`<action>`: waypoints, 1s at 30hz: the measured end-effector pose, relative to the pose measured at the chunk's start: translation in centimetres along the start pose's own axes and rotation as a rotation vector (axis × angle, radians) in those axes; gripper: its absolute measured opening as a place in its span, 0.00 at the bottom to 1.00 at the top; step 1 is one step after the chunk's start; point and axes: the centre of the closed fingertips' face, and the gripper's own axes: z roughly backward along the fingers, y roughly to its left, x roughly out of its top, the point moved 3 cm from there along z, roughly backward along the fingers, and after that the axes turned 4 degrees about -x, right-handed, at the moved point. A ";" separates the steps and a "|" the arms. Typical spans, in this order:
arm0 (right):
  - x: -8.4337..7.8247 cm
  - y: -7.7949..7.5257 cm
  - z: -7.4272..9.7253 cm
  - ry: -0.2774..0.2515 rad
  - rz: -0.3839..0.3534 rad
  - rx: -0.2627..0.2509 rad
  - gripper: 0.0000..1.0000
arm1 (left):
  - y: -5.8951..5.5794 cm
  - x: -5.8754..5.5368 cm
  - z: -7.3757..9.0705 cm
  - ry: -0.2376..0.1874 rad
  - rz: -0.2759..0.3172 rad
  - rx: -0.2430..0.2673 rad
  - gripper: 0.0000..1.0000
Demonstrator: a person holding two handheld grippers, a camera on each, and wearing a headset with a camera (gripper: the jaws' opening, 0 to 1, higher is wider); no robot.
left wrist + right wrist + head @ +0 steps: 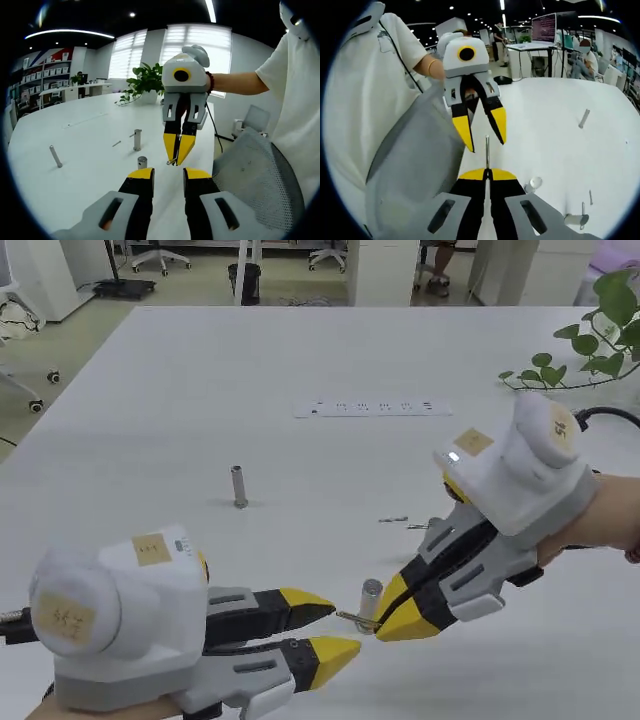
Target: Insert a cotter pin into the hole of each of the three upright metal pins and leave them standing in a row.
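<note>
White workbench (pixel 150 420); beside nearest metal pin (pixel 371 595), right gripper (pixel 390 621) clamped on cotter pin (pixel 352 617), left gripper (pixel 343 630) agape. Looks light, bendable; wants gripping near its head.

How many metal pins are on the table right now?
3. The lone pin stands far out on the table; the near pin stands by the right gripper, which holds a cotter pin; the third pin stands just beyond, in the left gripper view.

Between my left gripper (pixel 342 628) and the cotter pin (pixel 352 617) in my right gripper (pixel 385 625) stands the near pin (pixel 371 592). Another pin (pixel 239 486) stands farther off, left. Spare cotter pins (pixel 393 520), I think, lie right of it, with the power strip (pixel 378 408) beyond.
</note>
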 end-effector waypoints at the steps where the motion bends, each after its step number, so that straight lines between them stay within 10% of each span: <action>1: -0.2 -0.1 0.1 0.009 0.002 -0.002 0.03 | 0.1 -0.1 -0.1 0.005 -0.006 0.009 0.25; 30: -4.9 -3.5 2.2 0.309 0.028 -0.134 0.03 | 3.4 -1.7 -2.9 0.021 -0.003 0.147 0.31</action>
